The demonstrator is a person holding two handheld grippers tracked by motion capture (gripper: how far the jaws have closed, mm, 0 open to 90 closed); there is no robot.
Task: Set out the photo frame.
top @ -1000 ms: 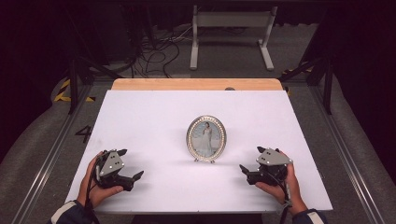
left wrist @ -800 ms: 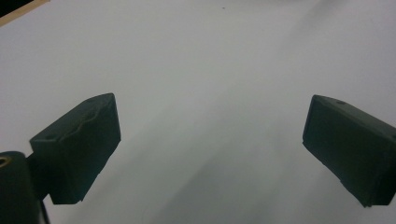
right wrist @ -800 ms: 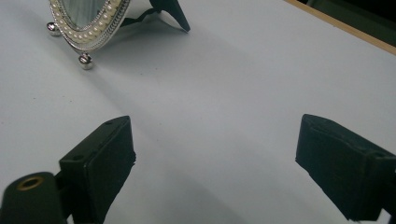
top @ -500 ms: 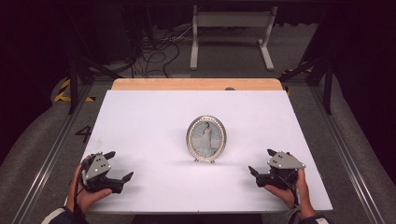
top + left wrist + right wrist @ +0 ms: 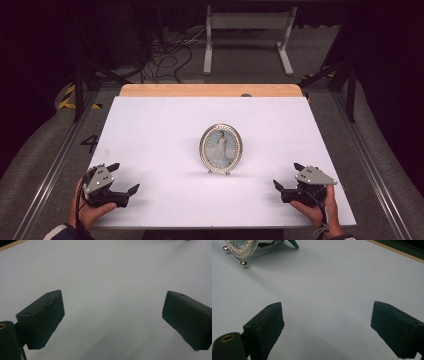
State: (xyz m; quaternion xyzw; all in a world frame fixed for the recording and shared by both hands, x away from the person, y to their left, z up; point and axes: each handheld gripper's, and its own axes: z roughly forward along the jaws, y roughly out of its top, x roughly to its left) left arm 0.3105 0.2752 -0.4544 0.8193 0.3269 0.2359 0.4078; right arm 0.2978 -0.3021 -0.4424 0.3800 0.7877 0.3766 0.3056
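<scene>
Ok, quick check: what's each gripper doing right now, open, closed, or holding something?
Left gripper: open, empty, over the white table.
Right gripper: open, empty, apart from the oval silver pearl-rimmed picture frame.

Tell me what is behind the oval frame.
Behind the frame, the right gripper view shows a dark prop leg resting on the white table. The frame hides the rest of its back.

High cam overhead, gripper cams tabletop-close
</scene>
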